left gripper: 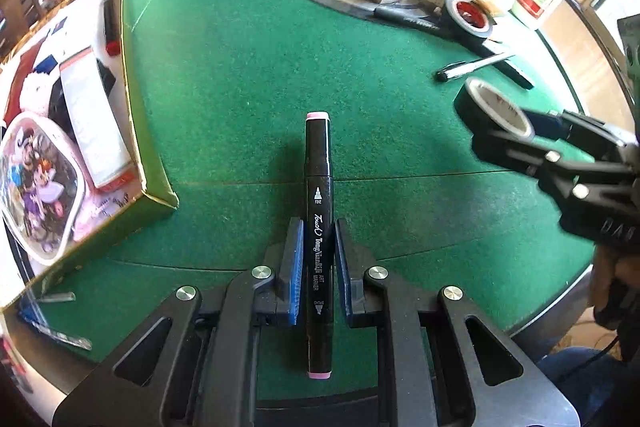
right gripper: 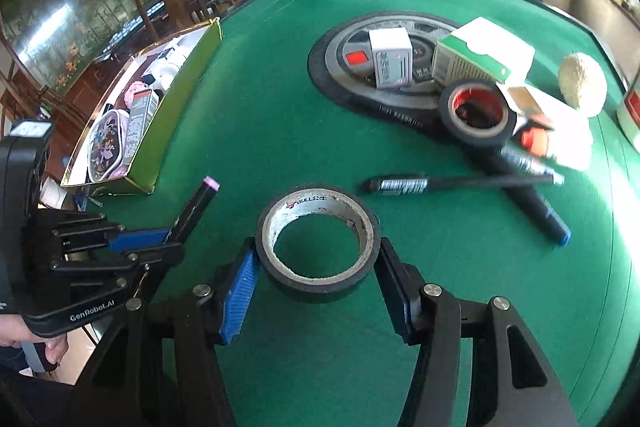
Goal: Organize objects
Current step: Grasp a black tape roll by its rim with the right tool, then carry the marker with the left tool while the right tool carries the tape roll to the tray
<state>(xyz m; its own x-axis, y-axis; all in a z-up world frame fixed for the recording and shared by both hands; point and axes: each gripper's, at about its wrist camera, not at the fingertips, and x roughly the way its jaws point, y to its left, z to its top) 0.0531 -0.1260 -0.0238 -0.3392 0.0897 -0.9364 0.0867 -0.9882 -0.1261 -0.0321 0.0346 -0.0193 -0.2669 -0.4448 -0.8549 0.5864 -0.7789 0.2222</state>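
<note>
Two grippers in view. Left gripper (left gripper: 316, 263) jaws clamped on a black art marker (left gripper: 319, 211) with pink end caps, held above the green bench (left gripper: 240, 67). Right gripper (right gripper: 316, 275) jaws clamped on a black tape roll (right gripper: 318, 243). Farther out: pens (right gripper: 456, 183), a second tape roll (right gripper: 478, 113), small cartons (right gripper: 390, 63); an open box (left gripper: 136, 131) at the bench's left edge.

Marker (left gripper: 319, 227) upright between the left gripper's (left gripper: 318, 259) pads, box (left gripper: 154, 195) to its left on the table (left gripper: 240, 67), tape roll (right gripper: 318, 247) between the right gripper's (right gripper: 316, 287) fingers, pens (right gripper: 460, 183) and cartons (right gripper: 390, 61) beyond.
</note>
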